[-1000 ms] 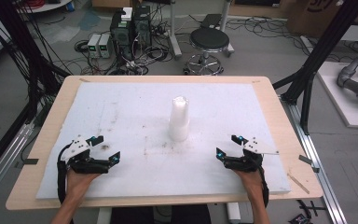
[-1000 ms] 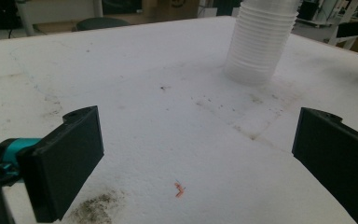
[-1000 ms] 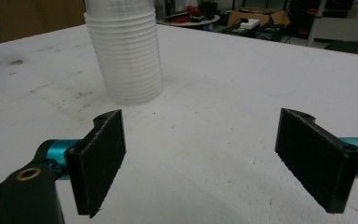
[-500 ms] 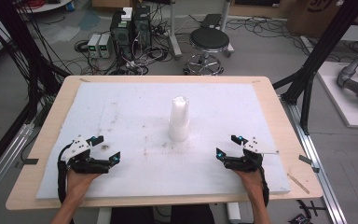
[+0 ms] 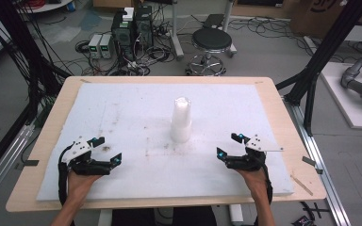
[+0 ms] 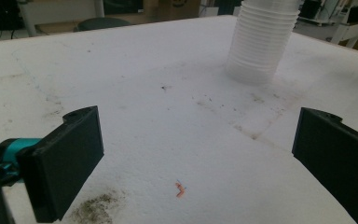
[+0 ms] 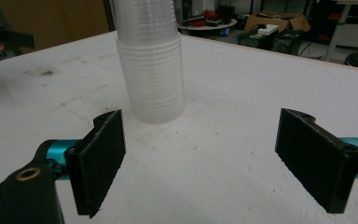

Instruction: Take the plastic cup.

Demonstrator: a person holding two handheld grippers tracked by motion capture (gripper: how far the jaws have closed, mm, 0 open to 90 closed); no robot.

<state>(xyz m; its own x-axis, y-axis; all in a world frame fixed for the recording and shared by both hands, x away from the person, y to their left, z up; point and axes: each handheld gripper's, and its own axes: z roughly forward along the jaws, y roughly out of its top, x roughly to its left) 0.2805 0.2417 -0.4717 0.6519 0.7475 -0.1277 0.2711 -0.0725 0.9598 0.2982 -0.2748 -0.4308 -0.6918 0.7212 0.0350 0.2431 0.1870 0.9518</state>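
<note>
A tall stack of clear plastic cups [image 5: 181, 119] stands upside down near the middle of the white foam board [image 5: 122, 108]. My left gripper [image 5: 107, 149] rests on the board at the near left, open, with nothing between its jaws. My right gripper [image 5: 229, 144] rests at the near right, also open and empty. From the left gripper view the cup stack [image 6: 261, 42] is far ahead on the right, beyond the wide-set gripper [image 6: 198, 154]. In the right gripper view the cup stack [image 7: 151, 60] rises ahead on the left, a short way past the gripper [image 7: 200, 154].
The foam board lies on a wooden table [image 5: 283, 117] and carries dark smudges [image 6: 98, 210] and a small orange scrap [image 6: 181, 189]. Beyond the table are a stool [image 5: 211, 42], electronics boxes [image 5: 132, 28] and cables on the floor. Black frame posts [image 5: 320, 61] flank the table.
</note>
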